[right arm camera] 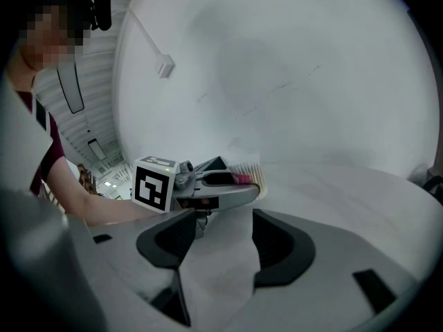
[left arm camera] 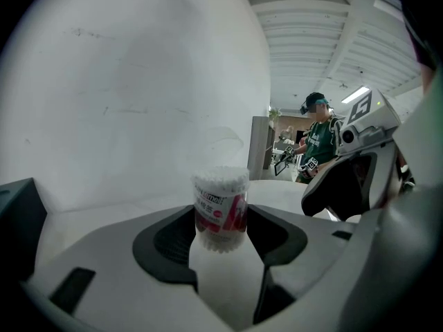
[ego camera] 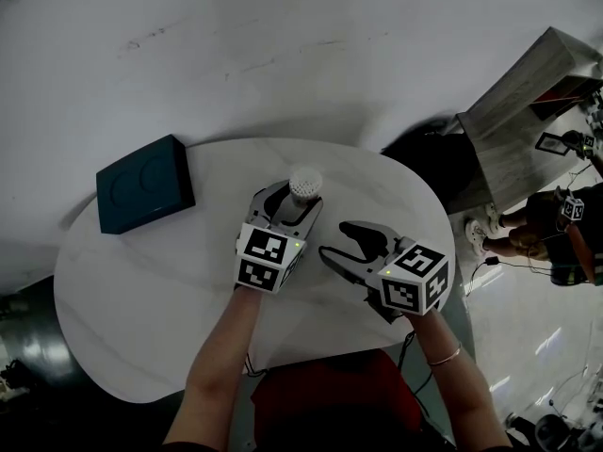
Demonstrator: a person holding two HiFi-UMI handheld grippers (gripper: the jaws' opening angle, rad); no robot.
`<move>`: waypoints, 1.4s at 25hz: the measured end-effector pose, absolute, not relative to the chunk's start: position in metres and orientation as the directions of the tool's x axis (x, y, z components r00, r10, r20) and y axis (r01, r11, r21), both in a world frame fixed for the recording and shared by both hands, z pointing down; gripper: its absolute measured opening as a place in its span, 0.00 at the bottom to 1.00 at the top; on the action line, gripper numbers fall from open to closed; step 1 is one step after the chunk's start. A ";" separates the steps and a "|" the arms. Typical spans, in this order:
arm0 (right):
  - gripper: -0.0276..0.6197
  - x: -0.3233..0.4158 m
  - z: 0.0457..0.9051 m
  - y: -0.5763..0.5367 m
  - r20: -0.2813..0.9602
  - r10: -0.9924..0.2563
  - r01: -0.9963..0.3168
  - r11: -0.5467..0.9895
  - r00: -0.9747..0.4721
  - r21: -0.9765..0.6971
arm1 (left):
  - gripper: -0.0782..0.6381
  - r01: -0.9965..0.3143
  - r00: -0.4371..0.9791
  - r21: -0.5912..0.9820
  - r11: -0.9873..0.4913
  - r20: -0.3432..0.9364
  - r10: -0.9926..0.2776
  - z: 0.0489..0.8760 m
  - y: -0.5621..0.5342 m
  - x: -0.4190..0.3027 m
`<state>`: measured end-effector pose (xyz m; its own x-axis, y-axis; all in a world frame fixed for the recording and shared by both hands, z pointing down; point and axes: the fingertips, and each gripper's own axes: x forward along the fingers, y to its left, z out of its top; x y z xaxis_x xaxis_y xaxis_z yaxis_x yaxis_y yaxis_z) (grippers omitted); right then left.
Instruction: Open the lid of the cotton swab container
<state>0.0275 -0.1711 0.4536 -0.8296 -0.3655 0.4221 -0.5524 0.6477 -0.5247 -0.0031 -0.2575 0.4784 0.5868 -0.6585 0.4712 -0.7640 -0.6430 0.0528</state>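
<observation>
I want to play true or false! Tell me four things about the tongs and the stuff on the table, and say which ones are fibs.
1. The cotton swab container stands upright between the open left tongs. True.
2. The right tongs hold the container. False: they are open and empty.
3. A dark box lies on the white table. True.
4. The box touches the container. False: they sit well apart, with the box off to the left.

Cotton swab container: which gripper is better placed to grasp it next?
Left. The left gripper has its open fingers on either side of the upright cotton swab container, apparently not pressing on it. The right gripper is open and empty, off to the side.
</observation>
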 end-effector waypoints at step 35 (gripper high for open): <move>0.46 0.038 0.468 -0.173 0.464 -0.373 -0.589 0.612 -0.804 -0.529 | 0.46 -0.733 0.544 -0.016 -0.680 0.586 -0.601 0.504 -0.257 0.004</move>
